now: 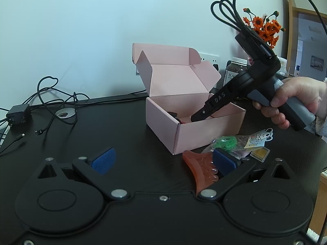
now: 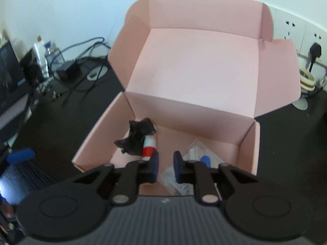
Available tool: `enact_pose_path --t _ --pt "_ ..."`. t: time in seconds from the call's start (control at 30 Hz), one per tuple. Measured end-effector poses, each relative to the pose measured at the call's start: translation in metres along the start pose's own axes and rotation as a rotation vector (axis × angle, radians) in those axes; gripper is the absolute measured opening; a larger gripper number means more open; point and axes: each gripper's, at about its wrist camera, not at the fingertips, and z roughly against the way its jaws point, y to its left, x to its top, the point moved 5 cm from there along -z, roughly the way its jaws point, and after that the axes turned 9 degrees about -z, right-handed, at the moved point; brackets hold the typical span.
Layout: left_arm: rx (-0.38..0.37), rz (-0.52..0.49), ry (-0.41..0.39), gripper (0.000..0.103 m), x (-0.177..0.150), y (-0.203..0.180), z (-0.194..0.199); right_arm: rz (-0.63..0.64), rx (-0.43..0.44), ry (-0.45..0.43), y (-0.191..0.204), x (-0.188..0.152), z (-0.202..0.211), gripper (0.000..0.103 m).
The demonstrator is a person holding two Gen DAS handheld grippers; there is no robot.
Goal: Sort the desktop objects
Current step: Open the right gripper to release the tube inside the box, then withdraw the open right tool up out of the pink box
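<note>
Right gripper is hovering inside the pink box, jaws nearly closed, gripping nothing; left gripper is gaping wide, empty.

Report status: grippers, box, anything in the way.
Left gripper open, empty, above desk. Right gripper over pink box, nothing gripped. Orange claw clip, green toy unsorted on desk. Path clear.

Left gripper jaws wide apart; right gripper jaws nearly together, angled down
</note>
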Motion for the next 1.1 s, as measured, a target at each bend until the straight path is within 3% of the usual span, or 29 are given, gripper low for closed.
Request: enact_pose_path --t 0.27,0.37,0.53,0.7,0.8,0.87,1.1 --pt "-0.003 0.004 0.001 0.103 0.0 0.001 0.0 0.026 0.002 0.017 0.01 -0.006 -0.006 0.01" --pt "-0.002 0.003 0.001 0.103 0.0 0.001 0.0 0.02 -0.03 -0.014 0.005 -0.001 -0.001 0.01" --pt "-0.003 -0.002 0.001 0.103 0.0 0.0 0.0 -0.003 -0.069 0.01 -0.01 -0.003 -0.004 0.01" --pt "-0.002 0.001 0.001 0.103 0.0 0.0 0.0 -0.018 -0.058 0.009 -0.015 -0.007 -0.005 0.01" --pt "-0.003 0.006 0.001 0.103 0.0 0.001 0.0 -0.026 -0.041 -0.024 -0.014 -0.007 -0.002 0.02" --pt "-0.003 0.005 0.001 0.103 0.0 0.001 0.0 -0.031 -0.027 -0.055 -0.014 -0.007 0.002 0.039" --pt "-0.004 0.004 0.001 0.103 0.0 0.001 0.0 -0.05 0.006 -0.115 -0.015 -0.003 0.016 0.066"
